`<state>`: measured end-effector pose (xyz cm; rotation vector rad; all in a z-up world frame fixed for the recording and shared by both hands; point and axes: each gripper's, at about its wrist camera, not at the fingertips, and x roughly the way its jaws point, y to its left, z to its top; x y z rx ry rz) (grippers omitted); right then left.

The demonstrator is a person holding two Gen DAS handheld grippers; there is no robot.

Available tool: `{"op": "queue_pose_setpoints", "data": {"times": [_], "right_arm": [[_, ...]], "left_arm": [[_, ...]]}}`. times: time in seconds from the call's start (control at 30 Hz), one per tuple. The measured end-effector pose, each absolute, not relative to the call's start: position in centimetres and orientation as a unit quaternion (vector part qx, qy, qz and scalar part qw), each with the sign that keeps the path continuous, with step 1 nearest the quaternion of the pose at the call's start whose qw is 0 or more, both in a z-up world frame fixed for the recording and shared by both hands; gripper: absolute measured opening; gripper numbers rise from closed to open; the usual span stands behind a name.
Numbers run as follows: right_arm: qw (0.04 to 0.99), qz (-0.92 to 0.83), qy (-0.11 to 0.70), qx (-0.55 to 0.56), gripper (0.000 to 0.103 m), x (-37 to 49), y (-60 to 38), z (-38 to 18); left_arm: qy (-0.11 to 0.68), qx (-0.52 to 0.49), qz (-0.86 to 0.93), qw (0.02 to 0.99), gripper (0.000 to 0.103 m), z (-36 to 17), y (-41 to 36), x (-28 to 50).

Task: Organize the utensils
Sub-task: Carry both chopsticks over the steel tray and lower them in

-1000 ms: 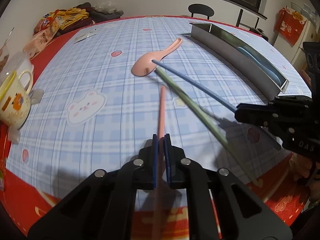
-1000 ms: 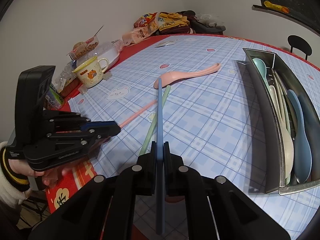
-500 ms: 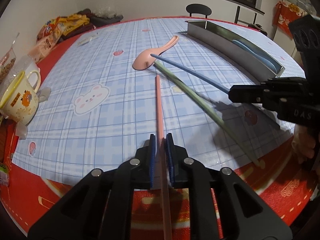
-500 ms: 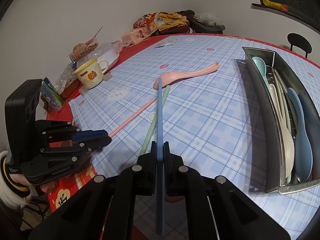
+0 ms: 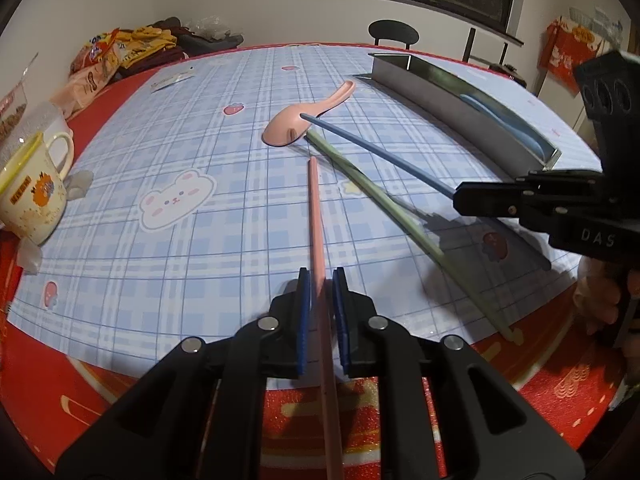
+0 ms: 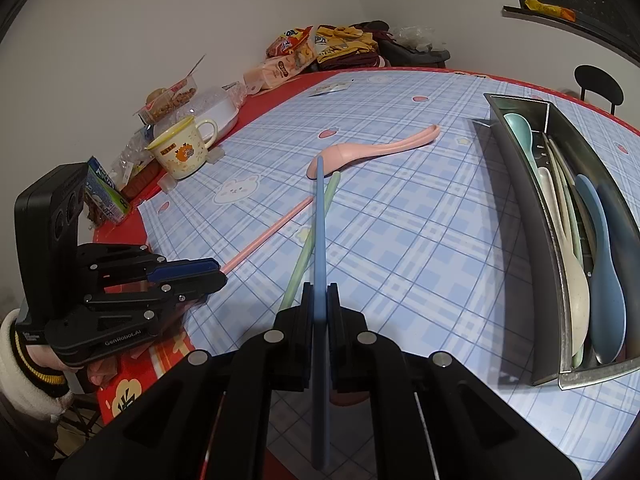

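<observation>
A pink chopstick [image 5: 316, 220] runs between the pads of my left gripper [image 5: 320, 276], its far tip resting on the checked cloth. The jaws stand slightly apart, with a thin gap on each side of the stick. My right gripper [image 6: 320, 290] is shut on a blue chopstick [image 6: 320, 220], whose tip reaches the bowl of a pink spoon [image 6: 360, 152]. A green chopstick [image 6: 308, 248] lies loose on the cloth under the blue one. The metal tray [image 6: 516, 184] at the right holds several spoons and chopsticks. Each gripper shows in the other's view: the right gripper [image 5: 460, 200] and the left gripper [image 6: 212, 270].
A yellow-rimmed mug [image 6: 184, 152], snack packets and a clear lidded container crowd the left and far edges of the table. The red table rim lies just under both grippers. A dark chair stands beyond the far side.
The left jaws have eased off the pink chopstick and the left gripper has slid back along it toward the near table edge. The right gripper and blue chopstick have not moved.
</observation>
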<state>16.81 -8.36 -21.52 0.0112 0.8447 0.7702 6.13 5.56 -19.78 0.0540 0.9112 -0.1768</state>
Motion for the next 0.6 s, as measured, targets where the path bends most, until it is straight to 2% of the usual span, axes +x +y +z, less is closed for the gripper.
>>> {"op": "queue_pose_setpoints", "data": {"times": [0.07, 0.6], "right_arm": [[0.841, 0.365, 0.399, 0.005, 0.007, 16.8, -8.4, -21.5], [0.847, 0.367, 0.385, 0.008, 0.007, 16.6, -8.6, -21.1]], "left_arm": [[0.439, 0.015, -0.085, 0.894, 0.010, -19.8, 5.9, 6.1], [0.417, -0.071, -0.089, 0.902, 0.010, -19.3, 8.6, 5.4]]}}
